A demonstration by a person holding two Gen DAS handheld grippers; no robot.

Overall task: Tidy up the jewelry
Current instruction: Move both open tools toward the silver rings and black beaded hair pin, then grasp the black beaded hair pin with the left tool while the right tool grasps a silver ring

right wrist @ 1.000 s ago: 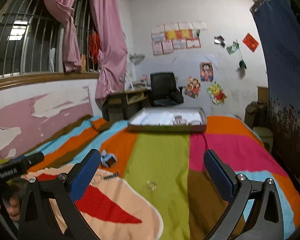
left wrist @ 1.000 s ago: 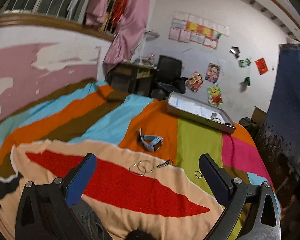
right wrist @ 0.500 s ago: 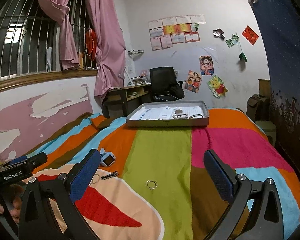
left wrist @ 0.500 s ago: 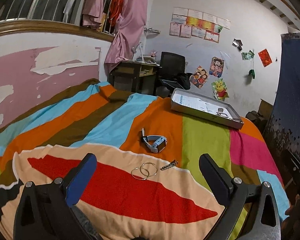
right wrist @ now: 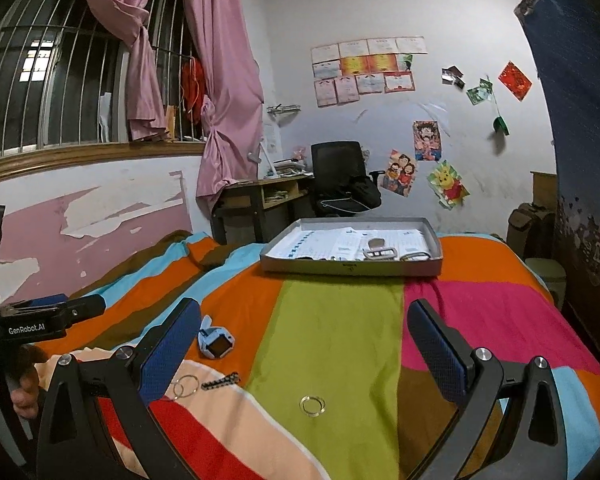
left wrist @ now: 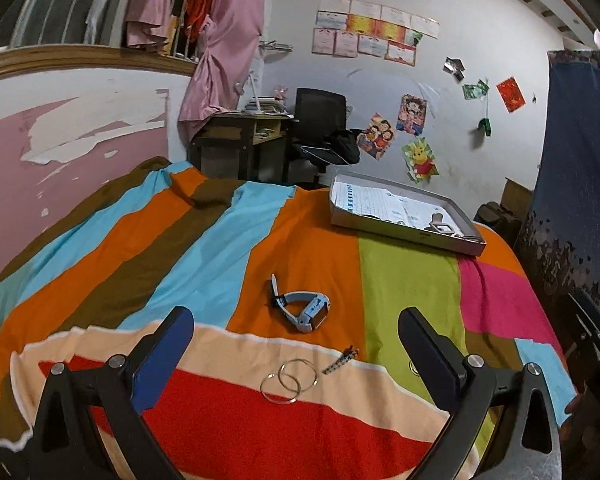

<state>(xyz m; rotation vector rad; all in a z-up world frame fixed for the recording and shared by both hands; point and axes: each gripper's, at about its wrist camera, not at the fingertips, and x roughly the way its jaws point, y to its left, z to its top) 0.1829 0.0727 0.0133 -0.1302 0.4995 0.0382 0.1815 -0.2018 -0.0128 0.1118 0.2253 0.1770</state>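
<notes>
Since both grippers hang over the striped blanket with jaws wide and nothing in them, any piece could be next. The left gripper looks down on two thin hoops, a little dark clip and a blue watch. The right gripper is over a small ring. Each looks light, hard and slippery, so pinch a rim. The clip's long side points up-right toward the far gray tray, well apart

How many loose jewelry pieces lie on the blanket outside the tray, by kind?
Watch: 1
Large hoops: 2
Small ring: 1
Beaded clip: 1
Total: 5
</notes>
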